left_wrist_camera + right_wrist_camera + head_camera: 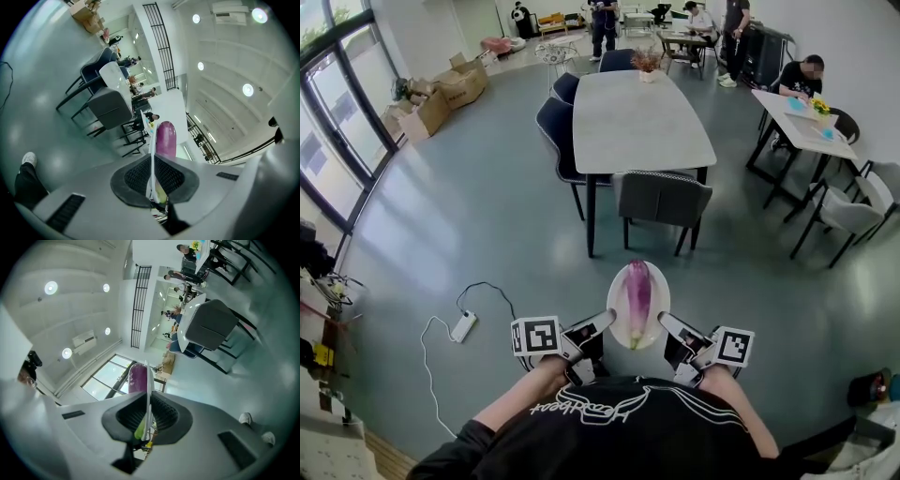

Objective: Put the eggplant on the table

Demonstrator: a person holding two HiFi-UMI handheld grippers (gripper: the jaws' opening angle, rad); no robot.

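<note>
A purple eggplant (637, 296) with a green stem lies on a white plate (661, 300) held in the air in front of my body. My left gripper (602, 325) is shut on the plate's left rim and my right gripper (668, 327) is shut on its right rim. In the left gripper view the plate (152, 159) shows edge-on between the left gripper (152, 177) pads, with the eggplant (165, 138) beyond. The right gripper view shows the same: the plate (148, 390), the eggplant (138, 378), the right gripper (147, 417). The grey table (637, 117) stands ahead, some way off.
A grey chair (663, 199) stands at the table's near end, with dark chairs (558, 131) along its left side. A power strip (464, 325) with cable lies on the floor at the left. Cardboard boxes (441, 94) sit far left. A person sits at another table (802, 122) on the right.
</note>
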